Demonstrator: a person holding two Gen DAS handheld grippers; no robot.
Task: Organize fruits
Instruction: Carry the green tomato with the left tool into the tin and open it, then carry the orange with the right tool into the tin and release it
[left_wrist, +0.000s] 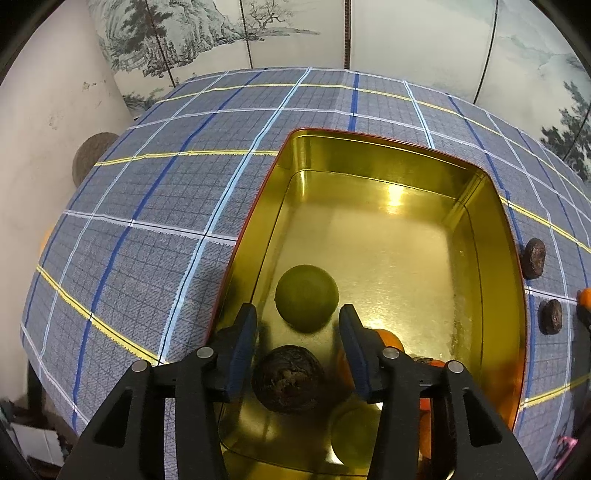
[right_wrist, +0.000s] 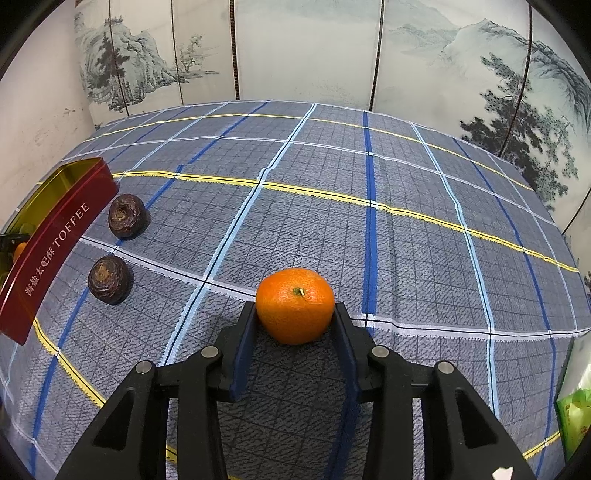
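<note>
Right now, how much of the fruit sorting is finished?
Partly. The tin already holds a green fruit, a dark one and some orange. The right gripper grips an orange; the left gripper is open. Two dark fruits are left on the cloth.

grey-blue checked tablecloth (right_wrist: 406, 240), crossed by dark blue, pale blue, white and yellow stripes. gold-lined tin (left_wrist: 406, 236), shiny inside, with a thin red rim; outside wall deep red with white lettering. in the tin: a dull green fruit (left_wrist: 306, 297), a dark brown wrinkled fruit (left_wrist: 290, 378), bits of orange fruit (left_wrist: 388, 341). on the cloth: two dark brown wrinkled fruits (right_wrist: 128, 216) and a bright orange tangerine (right_wrist: 294, 305) with a green stem. black grippers with dark blue pads (right_wrist: 243, 354). pale folding screen (right_wrist: 295, 48) painted with grey-green ink mountains and pines.
</note>
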